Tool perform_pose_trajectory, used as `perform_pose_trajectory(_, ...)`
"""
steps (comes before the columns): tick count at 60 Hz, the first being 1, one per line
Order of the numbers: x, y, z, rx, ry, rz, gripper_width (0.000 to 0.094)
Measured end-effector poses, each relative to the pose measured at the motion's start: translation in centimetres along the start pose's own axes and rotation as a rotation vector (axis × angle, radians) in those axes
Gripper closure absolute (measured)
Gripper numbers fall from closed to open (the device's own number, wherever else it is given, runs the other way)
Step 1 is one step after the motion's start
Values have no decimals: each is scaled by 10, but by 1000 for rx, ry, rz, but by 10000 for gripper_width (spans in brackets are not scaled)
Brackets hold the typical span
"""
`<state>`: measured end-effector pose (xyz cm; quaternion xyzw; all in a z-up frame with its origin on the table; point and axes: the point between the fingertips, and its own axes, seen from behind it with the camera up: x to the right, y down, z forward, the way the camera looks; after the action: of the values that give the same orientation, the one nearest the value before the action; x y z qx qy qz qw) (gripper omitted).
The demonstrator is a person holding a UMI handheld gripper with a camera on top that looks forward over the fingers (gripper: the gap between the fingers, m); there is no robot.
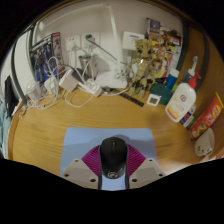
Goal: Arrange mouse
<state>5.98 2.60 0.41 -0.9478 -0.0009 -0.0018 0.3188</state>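
A black computer mouse (pixel 113 155) sits between my gripper's (pixel 113 166) two fingers, its front pointing away from me. Both magenta pads (pixel 92 160) press against its sides, so the gripper is shut on it. The mouse is over a light blue mouse mat (pixel 85 138) lying on the wooden desk (pixel 50 125). I cannot tell whether the mouse rests on the mat or hangs just above it. The rear of the mouse is hidden between the fingers.
A white bottle (pixel 181 100) and a red packet (pixel 208 114) stand at the right of the desk. A wooden figure (pixel 146 62) stands at the back. White cables and plugs (pixel 72 85) lie at the back left against the wall.
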Motion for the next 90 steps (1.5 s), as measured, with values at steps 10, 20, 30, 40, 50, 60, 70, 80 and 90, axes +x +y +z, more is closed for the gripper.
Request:
perform_pose_trajectory(10, -8, 16, 10, -12, -22, 11, 597)
perform_pose_trajectory(20, -6, 17, 11, -22, -16, -10, 492)
perform_pose_trajectory(30, -3, 22, 2, -64, 17, -79, 207)
perform_pose_trajectory(40, -6, 23, -38, -54, 35, -34, 80)
perform_pose_trajectory(50, -16, 20, -100, -13, 59, 4, 79)
perform_pose_trajectory(60, -39, -4, -171, 92, 82, 48, 78)
perform_pose_trajectory(70, -66, -28, -228, 194, 93, 50, 79)
perform_pose_trajectory(80, -98, -39, -267, 256, 78, 55, 80)
perform_pose_trajectory(90, -127, -43, -293, 295, 58, 68, 77)
